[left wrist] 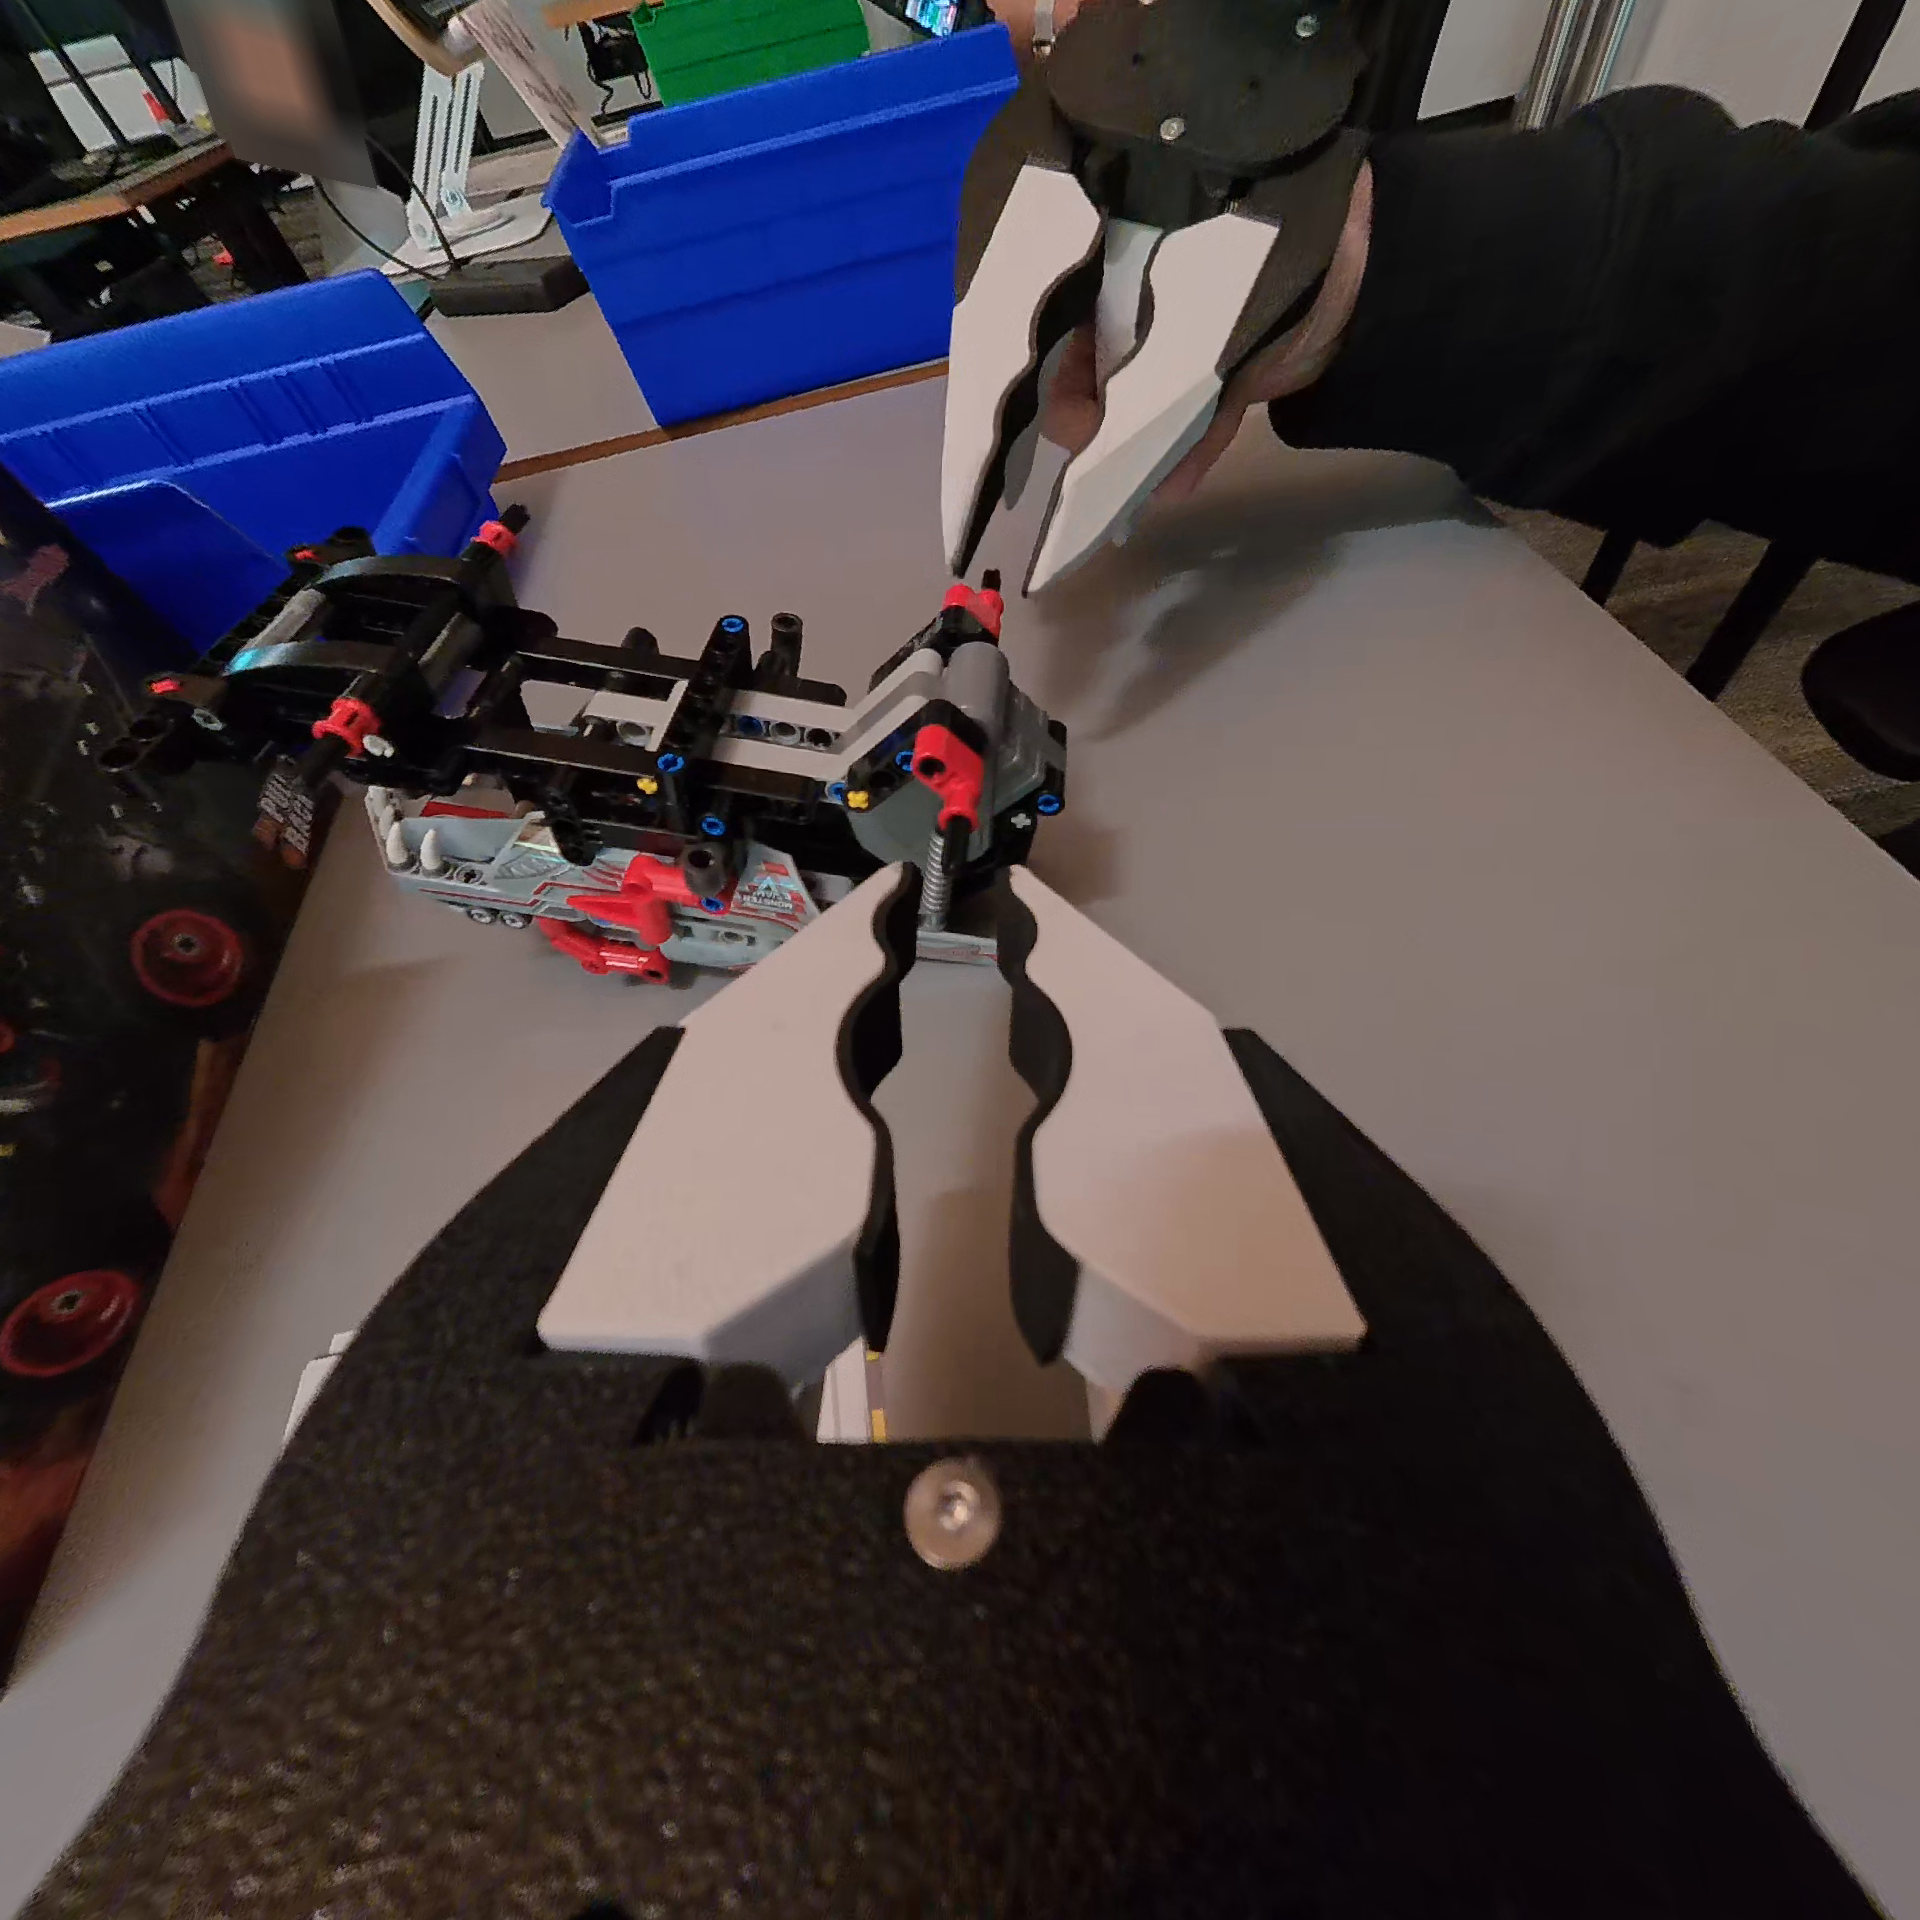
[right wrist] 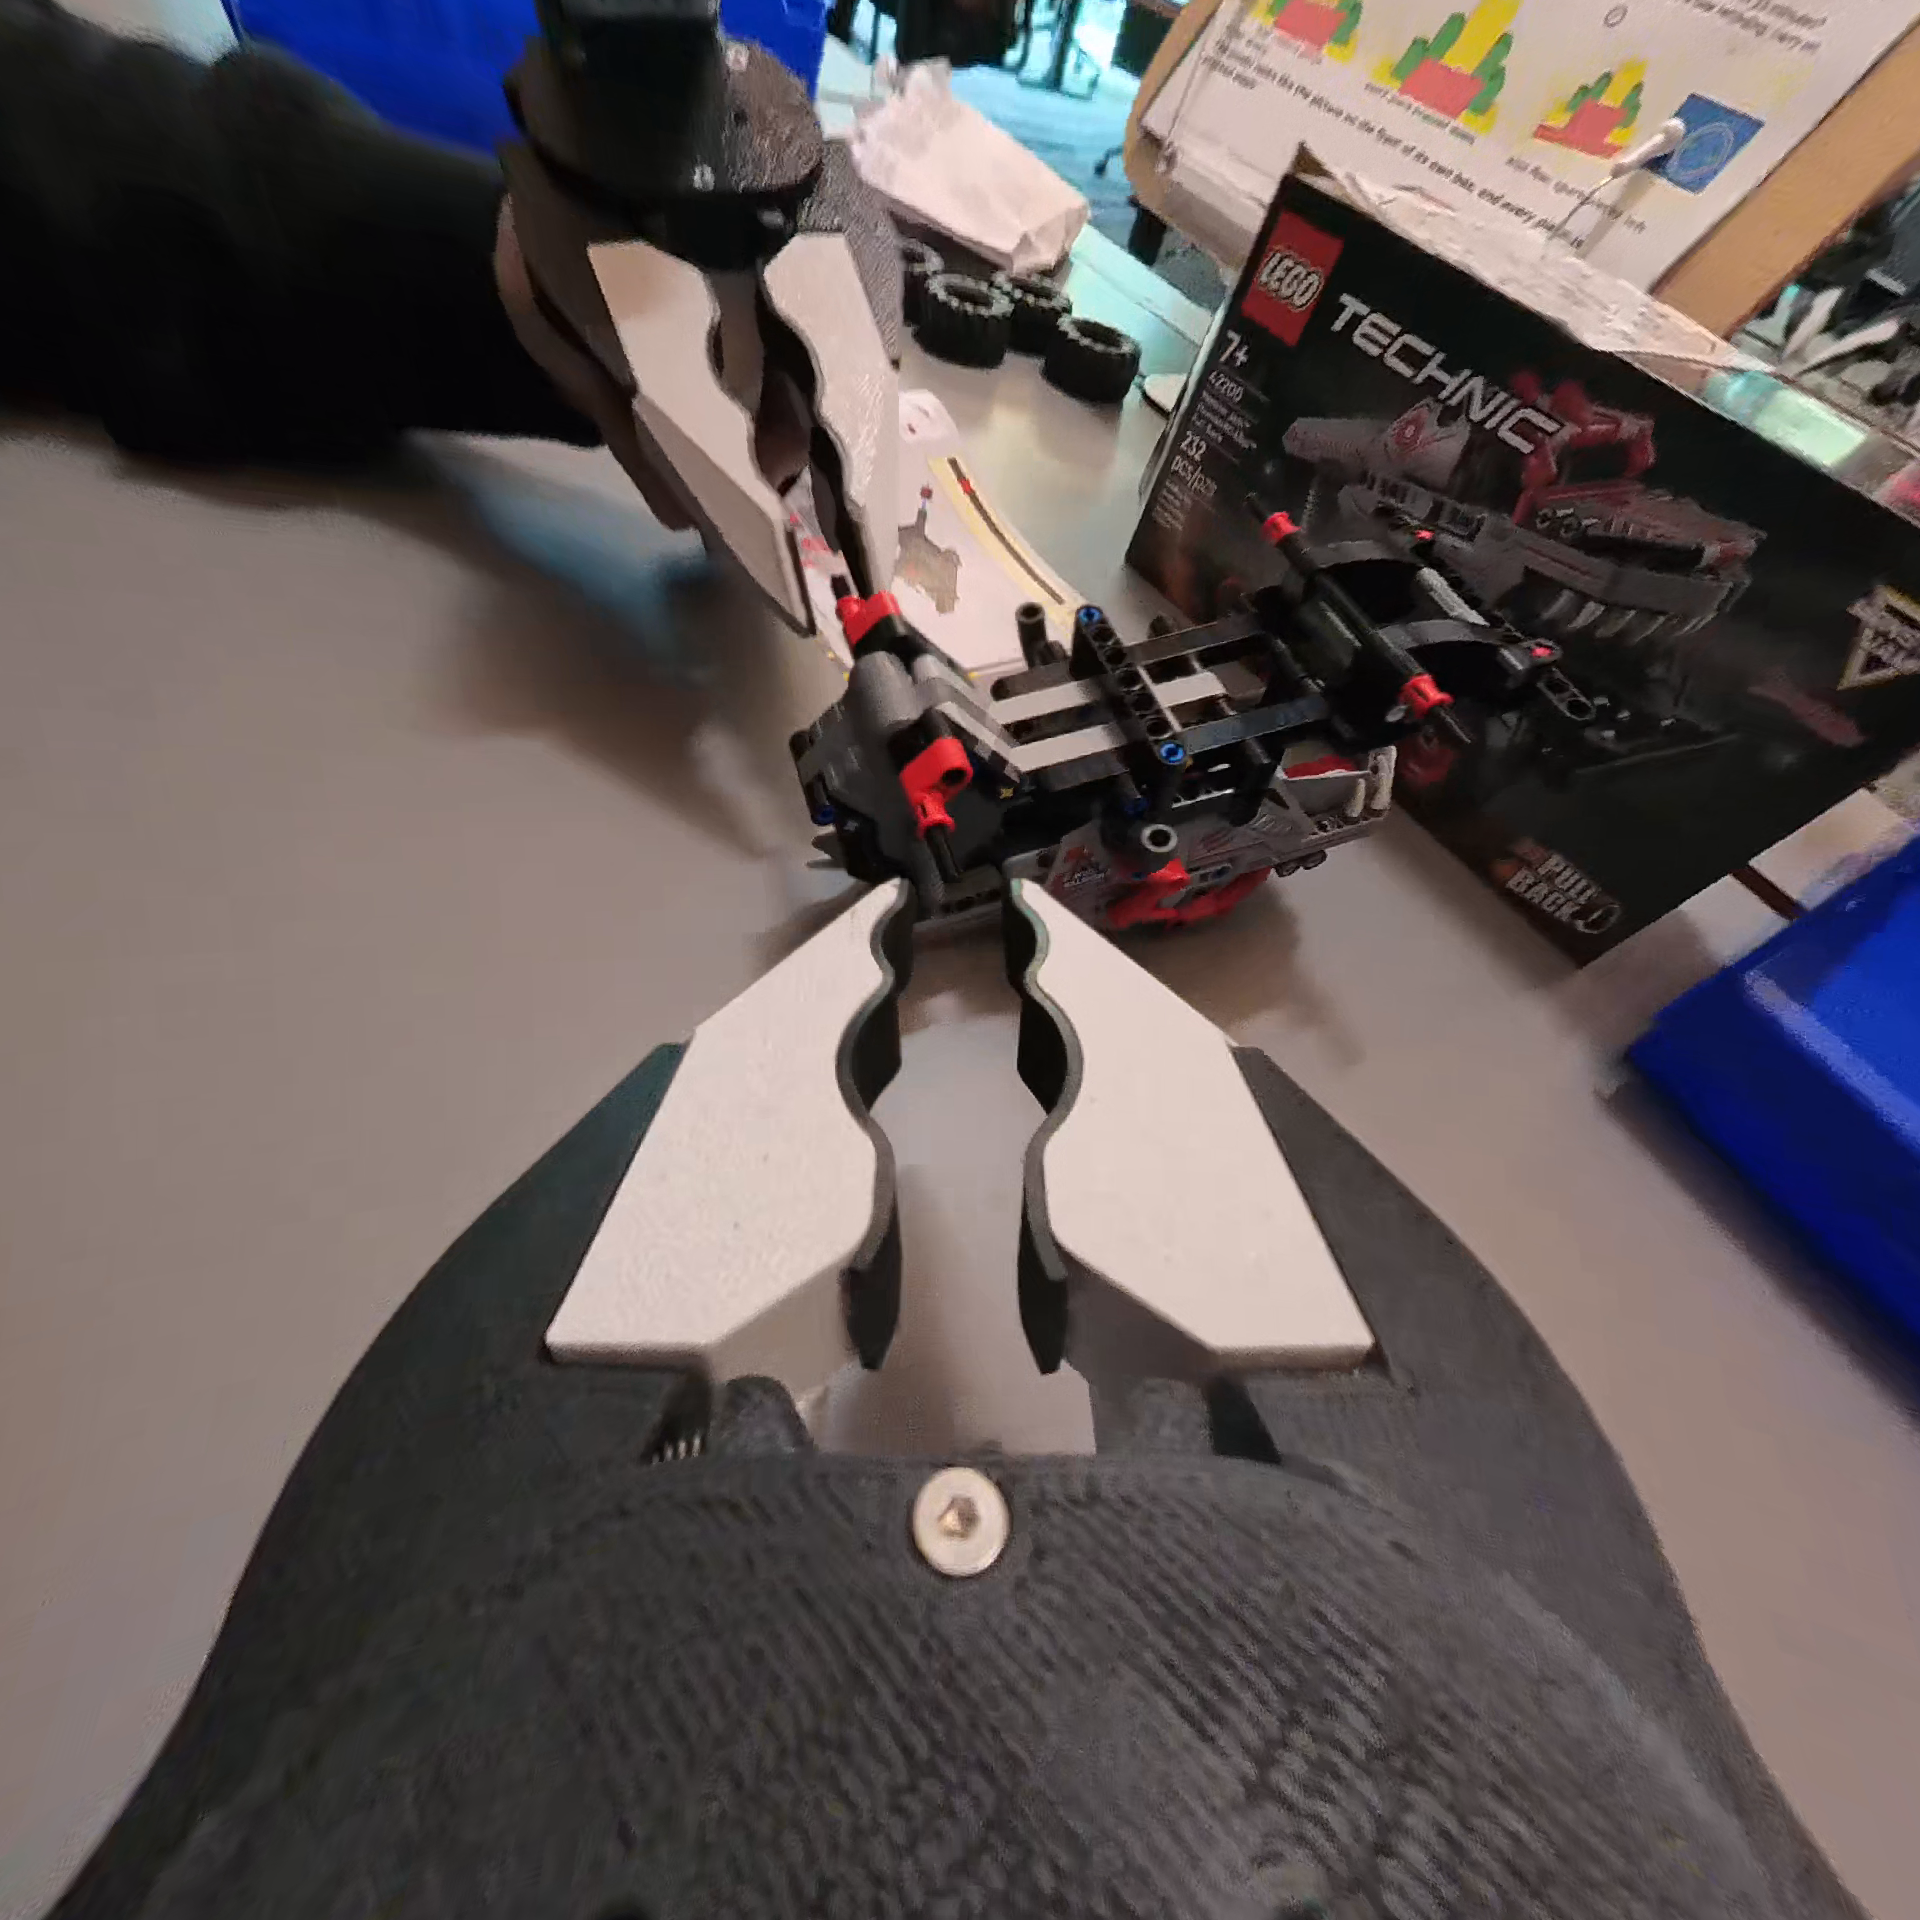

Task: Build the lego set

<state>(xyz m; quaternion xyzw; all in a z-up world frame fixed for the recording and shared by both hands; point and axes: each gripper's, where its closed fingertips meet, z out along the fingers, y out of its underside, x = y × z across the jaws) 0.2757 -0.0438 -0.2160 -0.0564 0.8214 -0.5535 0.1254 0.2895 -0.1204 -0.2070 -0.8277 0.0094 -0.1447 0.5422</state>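
Note:
The part-built Lego truck chassis, black and grey with red bushes and blue pins, lies on its side on the grey table; it also shows in the right wrist view. A black axle runs through its grey end block. My left gripper is open, its jaws straddling the axle's spring end without closing on it. My right gripper is open over the axle's other end by a red bush. In the right wrist view my right gripper straddles its axle end, and the left gripper sits at the far red bush.
Two blue bins stand behind the model. The set's box lies right beside the chassis. Black tyres and an instruction sheet lie beyond it. Another blue bin is at the right. Some 9 cm of space lies between my two pairs of fingers.

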